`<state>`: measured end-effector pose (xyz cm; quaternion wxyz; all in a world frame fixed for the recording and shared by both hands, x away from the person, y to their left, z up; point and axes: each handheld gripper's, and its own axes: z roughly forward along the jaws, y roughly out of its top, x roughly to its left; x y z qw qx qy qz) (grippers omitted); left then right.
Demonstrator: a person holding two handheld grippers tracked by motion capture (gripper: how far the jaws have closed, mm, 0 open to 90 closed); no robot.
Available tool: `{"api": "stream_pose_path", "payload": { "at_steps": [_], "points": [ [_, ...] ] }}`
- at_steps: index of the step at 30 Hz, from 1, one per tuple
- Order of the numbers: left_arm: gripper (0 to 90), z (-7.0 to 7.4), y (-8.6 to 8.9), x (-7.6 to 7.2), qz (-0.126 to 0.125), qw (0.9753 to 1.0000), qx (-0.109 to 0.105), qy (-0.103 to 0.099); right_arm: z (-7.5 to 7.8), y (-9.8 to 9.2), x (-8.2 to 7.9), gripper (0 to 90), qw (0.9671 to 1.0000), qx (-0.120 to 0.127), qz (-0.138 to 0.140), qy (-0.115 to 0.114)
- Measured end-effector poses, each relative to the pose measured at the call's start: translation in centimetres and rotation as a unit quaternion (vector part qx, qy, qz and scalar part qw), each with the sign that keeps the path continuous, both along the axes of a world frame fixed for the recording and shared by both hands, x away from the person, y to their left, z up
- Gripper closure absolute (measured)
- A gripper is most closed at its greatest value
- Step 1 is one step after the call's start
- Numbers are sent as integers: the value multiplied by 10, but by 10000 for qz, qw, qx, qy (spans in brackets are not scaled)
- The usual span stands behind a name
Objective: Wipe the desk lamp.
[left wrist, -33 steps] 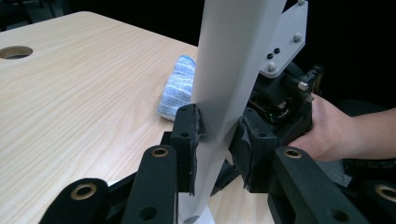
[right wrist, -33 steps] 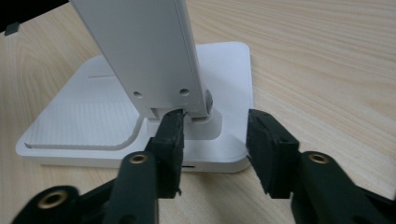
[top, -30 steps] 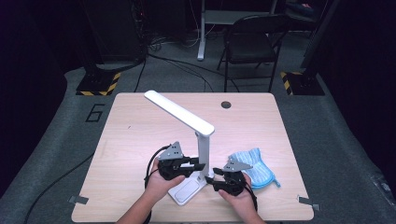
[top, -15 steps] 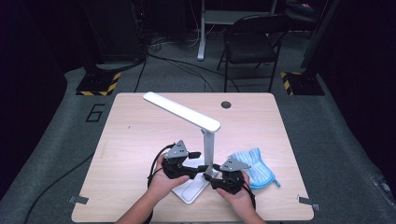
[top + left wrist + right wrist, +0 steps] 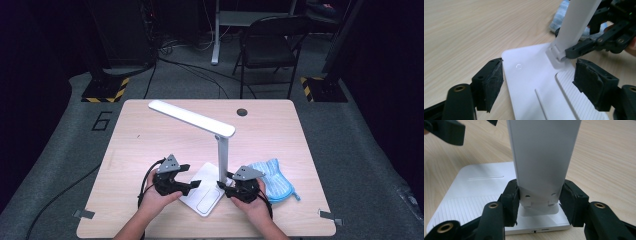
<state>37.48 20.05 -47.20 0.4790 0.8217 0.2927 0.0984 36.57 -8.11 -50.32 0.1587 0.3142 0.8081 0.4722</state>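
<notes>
A white desk lamp stands near the table's front edge, with a flat base (image 5: 202, 197), an upright stem (image 5: 222, 157) and a long head (image 5: 192, 119) that slants to the back left. My right gripper (image 5: 226, 189) is shut on the stem's foot (image 5: 539, 195), just above the hinge, one pad on each side. My left gripper (image 5: 195, 185) is open low over the base (image 5: 529, 72), its pads (image 5: 491, 77) wide apart and touching nothing. In the left gripper view, the right gripper (image 5: 599, 42) holds the stem (image 5: 576, 25).
A blue cloth (image 5: 272, 181) lies crumpled just right of the right hand. A round cable hole (image 5: 242, 112) sits near the table's far edge. A folding chair (image 5: 270, 47) stands beyond the table. The table's front edge is close under both hands.
The lamp's stem has shifted a little to the right with the right gripper at its foot. My left gripper has drawn back slightly to the left, away from the stem.
</notes>
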Motion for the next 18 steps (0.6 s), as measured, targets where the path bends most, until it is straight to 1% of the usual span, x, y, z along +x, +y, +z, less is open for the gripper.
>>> {"api": "stream_pose_path", "payload": {
  "at_steps": [1,2,3,5,6,9,10,11,12,13,14,15,16,17,18],
  "points": [
    [210,-3,2,1,91,10000,34,-13,1,0,0,517,10000,-30,-19,36],
    [194,-6,2,1,152,9999,47,4,1,2,1,516,10000,-22,-42,21],
    [181,-8,3,2,177,9998,61,36,1,3,2,516,10000,-32,-58,41],
    [167,-12,3,3,237,9996,143,28,2,6,2,518,9999,-95,-110,59],
    [160,-13,3,3,257,9995,162,35,2,7,4,518,9999,-106,-111,30],
    [158,-18,4,6,307,9993,205,57,2,9,7,519,9998,-119,-123,37],
    [158,-19,5,6,343,9992,198,68,3,10,8,519,9998,-114,-132,82],
    [158,-22,6,8,388,9990,201,129,3,11,10,519,9998,-119,-142,73],
    [158,-24,7,9,404,9987,274,145,3,12,12,519,9998,-153,-122,85],
    [157,-27,7,9,465,9983,302,152,4,13,14,519,9998,-168,-96,88],
    [154,-28,7,10,470,9982,320,187,5,15,16,519,9997,-190,-95,128],
    [154,-30,7,10,482,9981,337,202,5,15,18,519,9996,-235,-77,115],
    [154,-32,7,11,499,9977,405,212,6,16,20,519,9996,-224,-66,126],
    [152,-33,7,11,554,9974,407,209,6,17,22,518,9996,-226,-74,127],
    [152,-34,7,12,549,9973,424,257,6,17,25,519,9996,-238,-44,151]
  ]
}}
